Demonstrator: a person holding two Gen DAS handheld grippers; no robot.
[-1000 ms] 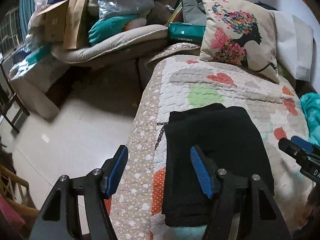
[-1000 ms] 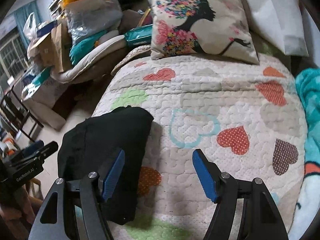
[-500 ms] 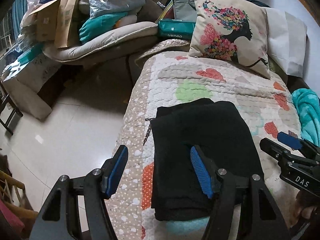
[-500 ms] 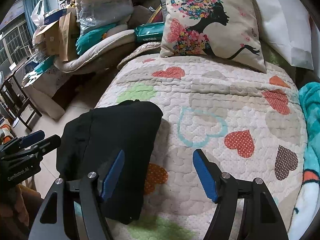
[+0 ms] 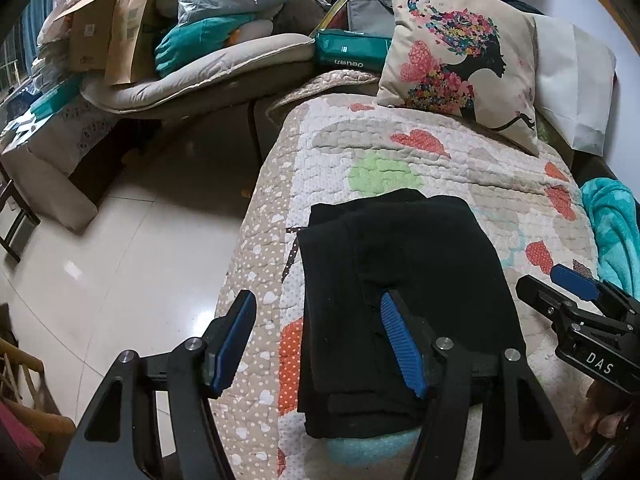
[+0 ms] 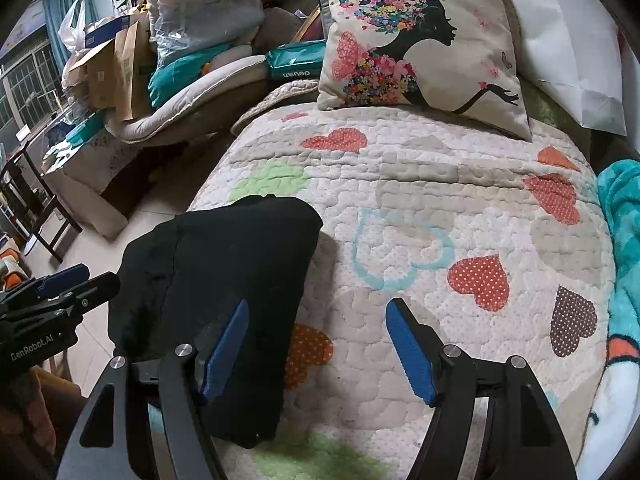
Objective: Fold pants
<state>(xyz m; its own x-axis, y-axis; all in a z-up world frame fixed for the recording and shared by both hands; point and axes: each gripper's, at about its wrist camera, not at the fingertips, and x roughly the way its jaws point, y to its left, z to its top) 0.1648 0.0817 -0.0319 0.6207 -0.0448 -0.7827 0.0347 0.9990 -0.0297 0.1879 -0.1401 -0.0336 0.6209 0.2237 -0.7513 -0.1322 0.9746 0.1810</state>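
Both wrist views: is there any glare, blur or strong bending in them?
Left wrist view: glare on the glossy floor, dark rounded corners, the black pants sharp. Right wrist view: the quilt bulges from the lens, its edges bend, nothing blurred.

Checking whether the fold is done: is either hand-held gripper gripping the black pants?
Apart. Both wrist views show the left hand-held gripper and right hand-held gripper open above the folded black pants.

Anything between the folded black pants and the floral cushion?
Only bare heart-patterned quilt between folded black pants and floral cushion, per right wrist view.
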